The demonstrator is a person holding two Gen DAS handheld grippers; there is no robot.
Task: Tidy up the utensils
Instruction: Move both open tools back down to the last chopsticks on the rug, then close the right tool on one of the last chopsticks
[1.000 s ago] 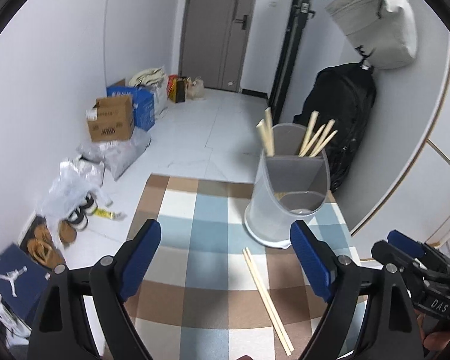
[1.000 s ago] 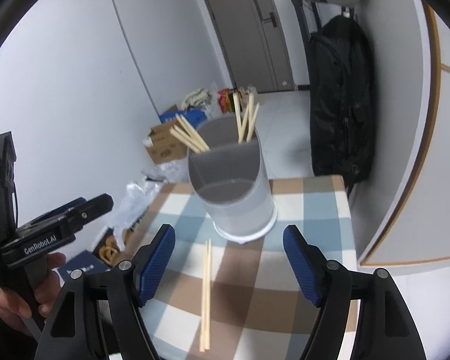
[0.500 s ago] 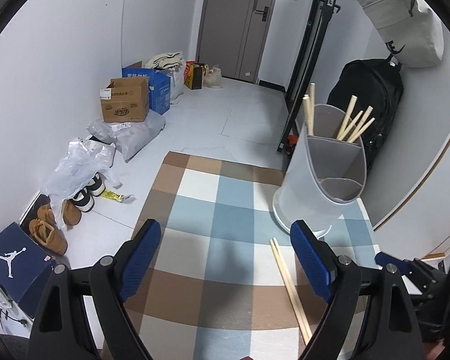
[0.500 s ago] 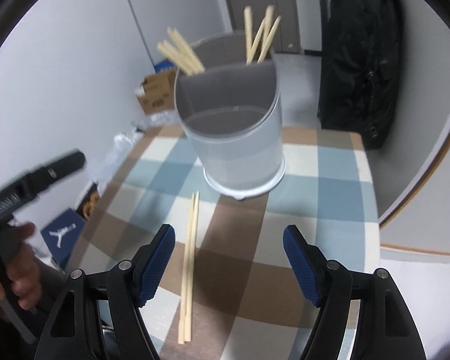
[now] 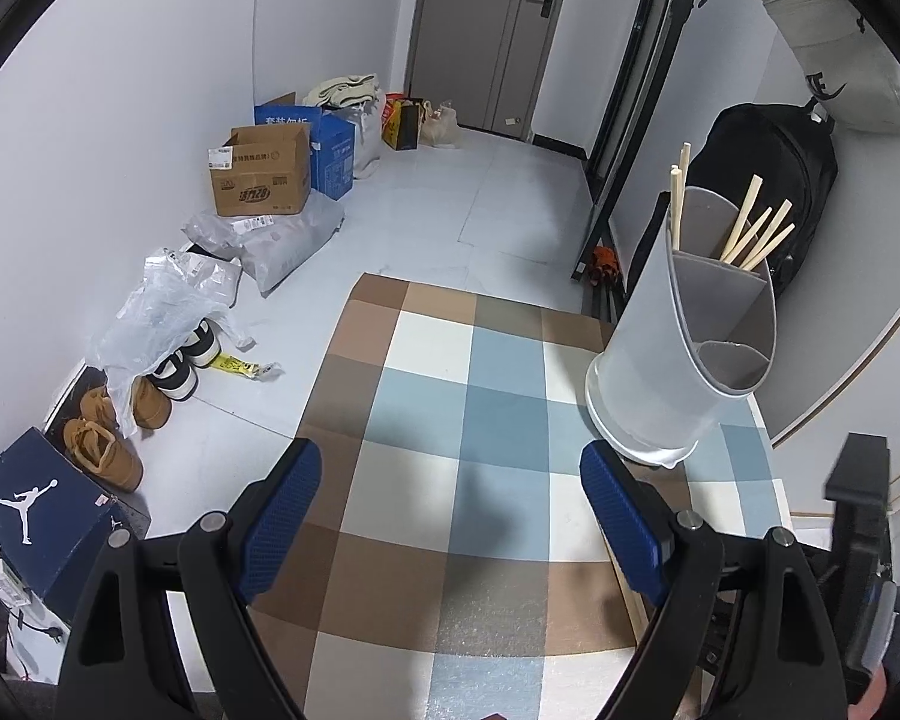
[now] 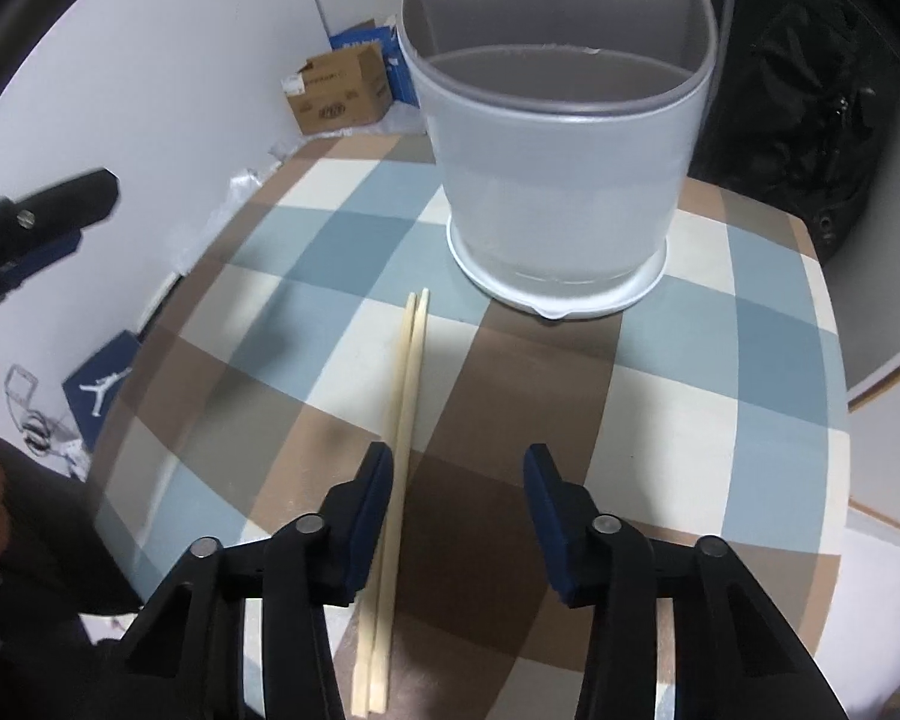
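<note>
A grey divided utensil holder (image 6: 561,138) stands at the far side of a checked table (image 6: 720,360); several wooden chopsticks stick up from its back compartments (image 5: 750,234). A pair of chopsticks (image 6: 399,438) lies on the table in front of it, pointing at the holder. My right gripper (image 6: 459,480) is open, low over the table, its left finger just beside the near part of the pair. My left gripper (image 5: 450,492) is open and empty above the table's left part; the holder (image 5: 684,348) is to its right.
Past the table's left edge the floor holds cardboard boxes (image 5: 261,177), plastic bags (image 5: 168,306), shoes (image 5: 108,450) and a shoe box (image 5: 36,516). A black backpack (image 5: 768,180) hangs behind the holder. The left gripper shows at the left in the right wrist view (image 6: 36,222).
My right gripper has come down and forward to the lying chopsticks and narrowed somewhat. My left gripper has drawn back to the left, so the holder sits further right in its view.
</note>
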